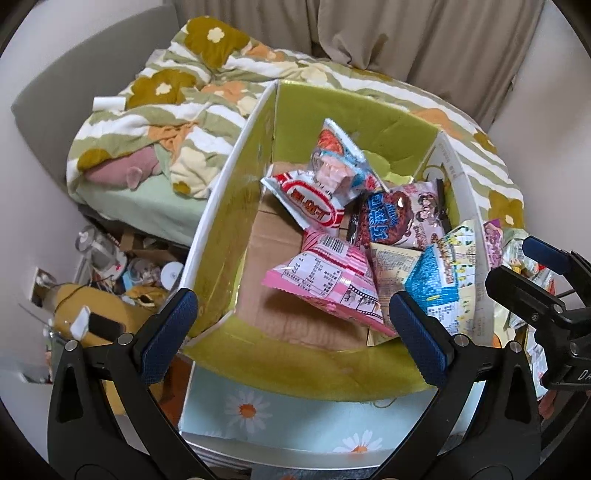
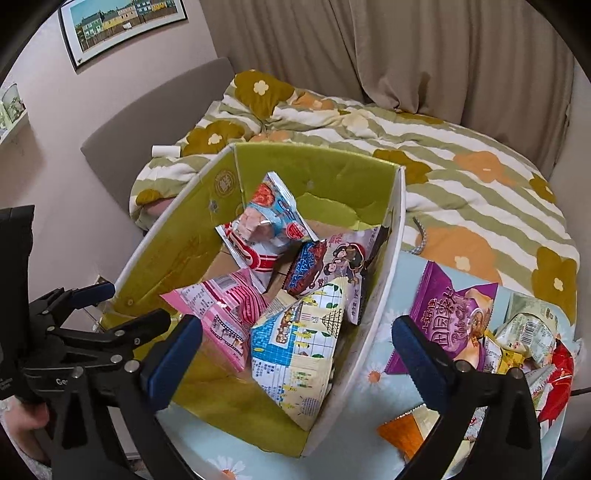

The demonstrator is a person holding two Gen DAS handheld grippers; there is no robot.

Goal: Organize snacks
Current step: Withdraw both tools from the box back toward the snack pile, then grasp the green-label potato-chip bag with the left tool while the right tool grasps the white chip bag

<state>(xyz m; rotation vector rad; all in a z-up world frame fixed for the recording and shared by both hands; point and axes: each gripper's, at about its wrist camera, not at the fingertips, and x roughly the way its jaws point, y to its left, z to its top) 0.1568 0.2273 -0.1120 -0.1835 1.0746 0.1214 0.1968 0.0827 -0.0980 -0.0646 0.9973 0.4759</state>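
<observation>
Both grippers are hovering over the near edge of a green-lined cardboard box [image 2: 325, 173] that is sitting on a daisy-print cloth [image 2: 376, 413]. The right gripper [image 2: 295, 354] is standing with its jaws spread wide, and the cream and blue snack packet [image 2: 299, 354] is lying loose between them, leaning against the box's right wall with neither pad pressing on it. The left gripper [image 1: 291, 339] is likewise gaping over the box's near wall with nothing in its grasp.

Inside the box a pink packet [image 1: 328, 280] is lying just beside the cream one, and behind them a packet with cartoon monkeys [image 2: 332, 266], a red and white packet [image 1: 314, 206] and a clear-windowed pack [image 1: 340, 162] are piling up toward the far wall.

To the right, outside the box, a purple chip bag [image 2: 447, 317] and a jumble of small wrapped snacks [image 2: 524, 343] are waiting on the cloth, the box's white wall standing between them and the pile inside.

Beyond lies a floral striped quilt [image 2: 461, 155] on a bed, with beige curtains [image 2: 424, 51] hanging behind and a framed picture [image 2: 122, 22] on the wall.
</observation>
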